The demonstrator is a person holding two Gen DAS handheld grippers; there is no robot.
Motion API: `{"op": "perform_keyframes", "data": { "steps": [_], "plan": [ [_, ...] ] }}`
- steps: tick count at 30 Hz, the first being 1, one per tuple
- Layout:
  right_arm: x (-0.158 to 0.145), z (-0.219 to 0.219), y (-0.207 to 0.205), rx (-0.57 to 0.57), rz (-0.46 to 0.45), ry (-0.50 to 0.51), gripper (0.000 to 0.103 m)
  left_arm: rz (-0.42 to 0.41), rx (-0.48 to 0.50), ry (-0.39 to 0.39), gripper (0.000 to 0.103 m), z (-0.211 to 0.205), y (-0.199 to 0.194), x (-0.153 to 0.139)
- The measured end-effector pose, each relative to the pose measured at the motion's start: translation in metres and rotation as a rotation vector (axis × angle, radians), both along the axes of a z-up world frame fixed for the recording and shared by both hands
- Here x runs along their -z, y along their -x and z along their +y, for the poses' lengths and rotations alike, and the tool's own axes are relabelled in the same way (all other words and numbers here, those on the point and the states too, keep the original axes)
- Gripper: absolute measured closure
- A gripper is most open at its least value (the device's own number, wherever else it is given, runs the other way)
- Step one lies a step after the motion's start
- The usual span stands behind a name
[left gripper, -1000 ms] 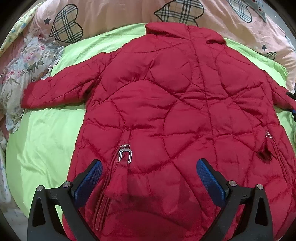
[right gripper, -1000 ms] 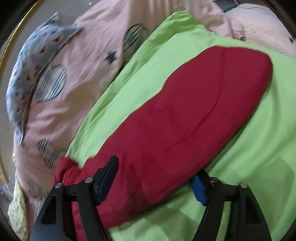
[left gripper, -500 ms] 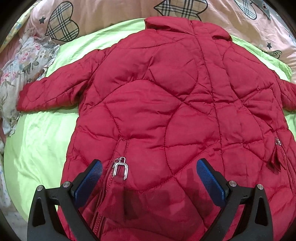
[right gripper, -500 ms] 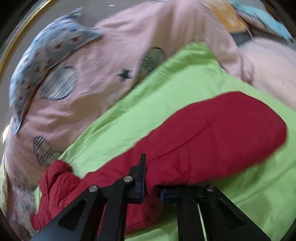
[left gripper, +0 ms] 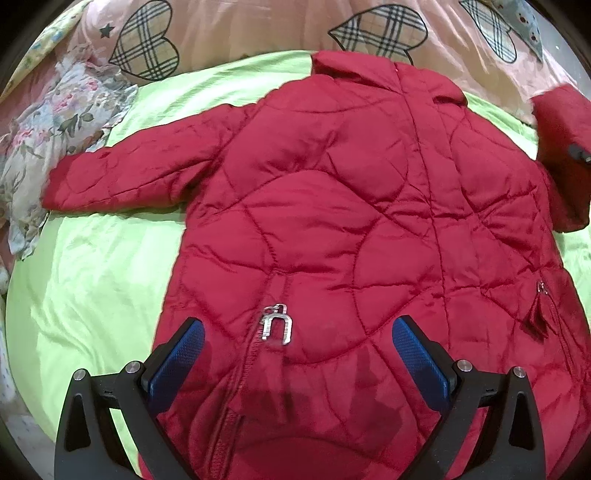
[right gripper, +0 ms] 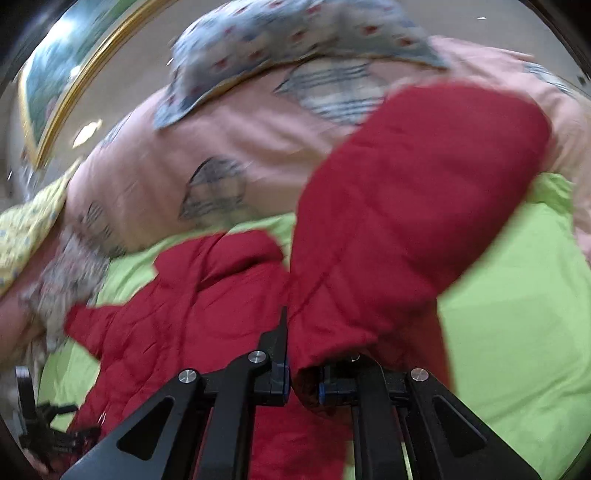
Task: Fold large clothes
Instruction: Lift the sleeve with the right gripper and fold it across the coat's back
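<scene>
A red quilted jacket (left gripper: pixel 351 229) lies front-up on a lime green sheet (left gripper: pixel 92 280), collar far, left sleeve (left gripper: pixel 129 177) stretched out flat. My left gripper (left gripper: pixel 295 354) is open and empty, hovering above the lower front near a silver zipper pull (left gripper: pixel 277 326). My right gripper (right gripper: pixel 303 380) is shut on the jacket's right sleeve (right gripper: pixel 406 206) and holds it lifted off the sheet; the raised sleeve also shows at the right edge of the left wrist view (left gripper: pixel 561 122). The jacket body (right gripper: pixel 192 314) lies below to the left.
A pink quilt with plaid hearts (left gripper: pixel 258 33) lies beyond the collar. Floral fabric (left gripper: pixel 48 122) is bunched at the left by the left cuff. A blue patterned cloth (right gripper: pixel 295 40) lies on the pink quilt. A gold-framed picture (right gripper: pixel 55 85) hangs behind.
My right gripper closed on the right sleeve and lifted it up and over toward the jacket body. My left gripper stayed open above the lower front, shifting slightly.
</scene>
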State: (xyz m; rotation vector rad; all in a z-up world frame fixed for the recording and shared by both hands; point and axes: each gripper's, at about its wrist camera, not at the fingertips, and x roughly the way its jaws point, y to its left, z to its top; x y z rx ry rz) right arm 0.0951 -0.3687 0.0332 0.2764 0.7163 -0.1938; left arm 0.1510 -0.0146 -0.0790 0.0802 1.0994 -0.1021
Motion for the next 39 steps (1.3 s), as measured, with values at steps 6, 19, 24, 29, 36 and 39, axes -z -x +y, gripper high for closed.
{"op": "perform_keyframes", "data": {
  "steps": [6,19,24,29,36,39],
  "plan": [
    [0.029,0.075,-0.036,-0.134,0.153,0.094,0.094,-0.008,-0.025,0.023,0.001,0.019,0.004,-0.007],
    [0.077,0.147,-0.07,-0.229,0.236,0.133,0.088,0.011,-0.037,0.251,0.001,0.055,-0.021,-0.018],
    [0.095,0.175,-0.071,-0.31,0.233,0.127,0.086,0.055,-0.022,0.472,0.001,0.078,-0.052,-0.023],
    [0.101,0.192,-0.071,-0.364,0.23,0.171,0.08,0.091,0.005,0.636,0.001,0.086,-0.095,-0.032],
    [0.103,0.207,-0.07,-0.423,0.218,0.189,0.084,0.21,0.063,0.628,0.003,0.055,-0.173,0.006],
    [0.104,0.206,-0.069,-0.426,0.217,0.178,0.084,0.282,0.074,0.646,0.032,0.045,-0.193,0.03]
  ]
}}
